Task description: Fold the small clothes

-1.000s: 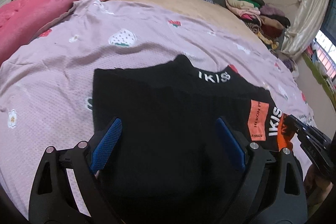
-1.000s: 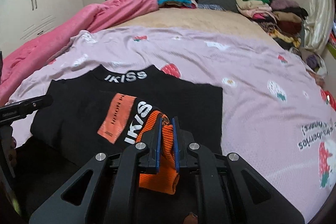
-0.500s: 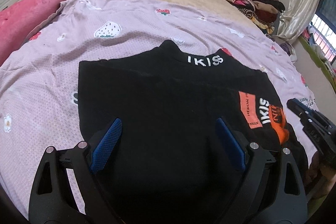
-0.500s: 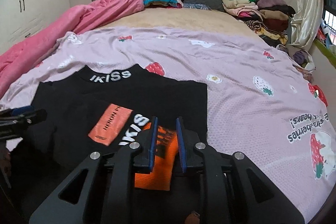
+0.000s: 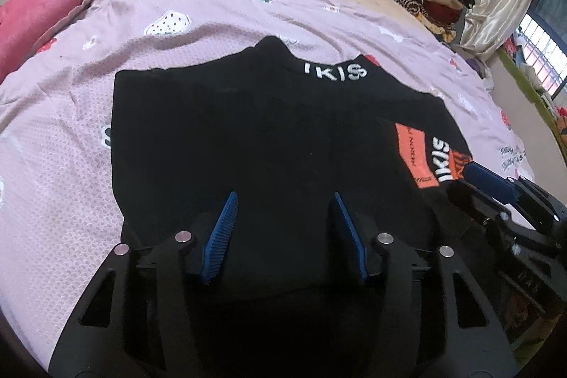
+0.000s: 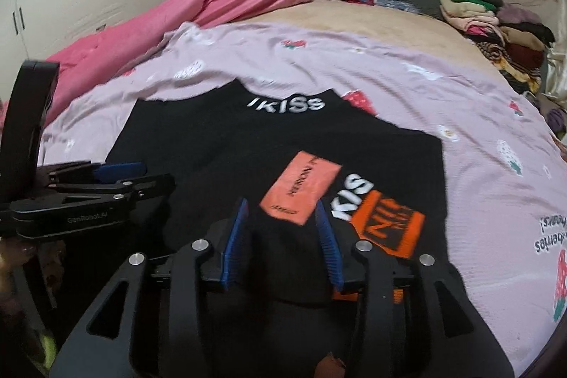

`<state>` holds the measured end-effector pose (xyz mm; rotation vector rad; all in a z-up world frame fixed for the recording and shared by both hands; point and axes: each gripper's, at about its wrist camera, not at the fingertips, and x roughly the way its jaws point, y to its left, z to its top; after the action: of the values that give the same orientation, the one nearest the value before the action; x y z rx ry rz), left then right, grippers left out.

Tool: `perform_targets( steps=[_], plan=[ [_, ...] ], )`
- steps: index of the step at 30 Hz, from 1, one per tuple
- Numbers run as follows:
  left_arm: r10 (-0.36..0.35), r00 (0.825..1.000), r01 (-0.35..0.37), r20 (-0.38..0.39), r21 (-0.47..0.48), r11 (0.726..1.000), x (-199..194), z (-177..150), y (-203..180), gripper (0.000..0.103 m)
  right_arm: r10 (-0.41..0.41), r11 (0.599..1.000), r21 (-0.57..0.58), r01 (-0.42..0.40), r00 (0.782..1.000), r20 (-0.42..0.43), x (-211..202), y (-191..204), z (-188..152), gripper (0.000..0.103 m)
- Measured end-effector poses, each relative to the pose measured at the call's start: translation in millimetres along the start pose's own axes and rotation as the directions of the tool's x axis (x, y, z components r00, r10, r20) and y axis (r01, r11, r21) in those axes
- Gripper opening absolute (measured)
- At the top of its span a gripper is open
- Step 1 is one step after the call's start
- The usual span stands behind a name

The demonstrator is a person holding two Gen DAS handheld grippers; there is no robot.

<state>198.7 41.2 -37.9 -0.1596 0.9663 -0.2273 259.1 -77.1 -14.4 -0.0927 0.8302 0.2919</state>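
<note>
Black knit sweater (image 5: 269, 144) with white lettering on its collar and an orange cuff (image 6: 389, 225) lies flat on the lilac strawberry-print sheet (image 5: 219, 6). Left gripper (image 5: 283, 229) hovers over its lower body, jaws closing, nothing pinched. Right gripper (image 6: 281, 236) is opening above the folded-in sleeve, the cuff released.
</note>
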Motion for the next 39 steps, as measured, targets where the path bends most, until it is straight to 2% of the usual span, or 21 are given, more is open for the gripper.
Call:
perform_targets(
  steps=[4, 6, 10, 18, 21, 25, 27, 29, 31, 33, 37, 39],
  plan=[
    [0.015, 1.0, -0.015, -0.024, 0.009, 1.0, 5.6, -2.0, 0.3, 0.047, -0.058, 0.998, -0.01, 0.058, 0.995, -0.078, 17.8, -1.8, -5.5, 0.039],
    [0.018, 1.0, -0.017, -0.025, 0.012, 1.0, 6.0, -1.7, 0.3, 0.047, -0.14, 0.99, -0.018, 0.138, 0.982, -0.124, 26.6, -9.6, -13.0, 0.039],
    [0.015, 0.999, -0.015, -0.028, 0.012, 1.0, 6.0, -1.2, 0.7, 0.047, -0.088, 0.994, 0.054, 0.095, 0.987, -0.134, 30.0, -26.3, -21.4, 0.042],
    [0.005, 1.0, -0.005, -0.021, 0.003, 1.0, 3.2, -0.6, 2.8, 0.047, -0.081, 0.991, 0.096, 0.089, 0.993, -0.082, 18.0, -26.7, -21.9, 0.046],
    [0.001, 1.0, -0.001, -0.016, 0.0, 1.0, 0.7, -0.4, 3.0, 0.047, -0.079, 0.988, 0.126, 0.085, 0.995, -0.057, 10.4, -30.6, -21.3, 0.057],
    [-0.006, 1.0, 0.006, -0.001, -0.007, 1.0, -4.3, 1.0, 2.6, 0.048, -0.071, 0.986, 0.148, 0.075, 0.997, -0.031, 1.4, -31.5, -21.4, 0.065],
    [-0.011, 1.0, 0.011, 0.005, -0.007, 1.0, -6.6, 1.5, 1.5, 0.053, -0.07, 0.985, 0.156, 0.072, 0.997, -0.018, -3.4, -31.3, -21.8, 0.072],
    [-0.012, 1.0, 0.012, 0.011, -0.006, 1.0, -8.6, 1.9, 0.1, 0.056, -0.079, 0.982, 0.172, 0.078, 0.997, -0.003, -8.2, -31.7, -22.0, 0.086],
    [-0.007, 1.0, 0.007, 0.02, -0.004, 1.0, -11.2, 2.3, -1.4, 0.057, -0.08, 0.98, 0.181, 0.077, 0.997, 0.009, -10.8, -32.3, -21.8, 0.09],
    [0.002, 0.999, -0.002, 0.039, 0.003, 1.0, -15.6, 3.7, -2.8, 0.068, -0.09, 0.979, 0.186, 0.086, 0.996, 0.014, -13.5, -32.7, -21.6, 0.094],
    [-0.005, 0.998, 0.005, 0.063, 0.008, 1.0, -21.4, 5.7, -3.9, 0.076, -0.099, 0.977, 0.193, 0.093, 0.995, 0.025, -17.9, -33.4, -20.6, 0.096],
    [0.001, 0.997, -0.002, 0.074, 0.011, 1.0, -23.4, 6.2, -4.9, 0.086, -0.107, 0.976, 0.195, 0.098, 0.994, 0.033, -20.9, -33.5, -19.5, 0.097]
  ],
)
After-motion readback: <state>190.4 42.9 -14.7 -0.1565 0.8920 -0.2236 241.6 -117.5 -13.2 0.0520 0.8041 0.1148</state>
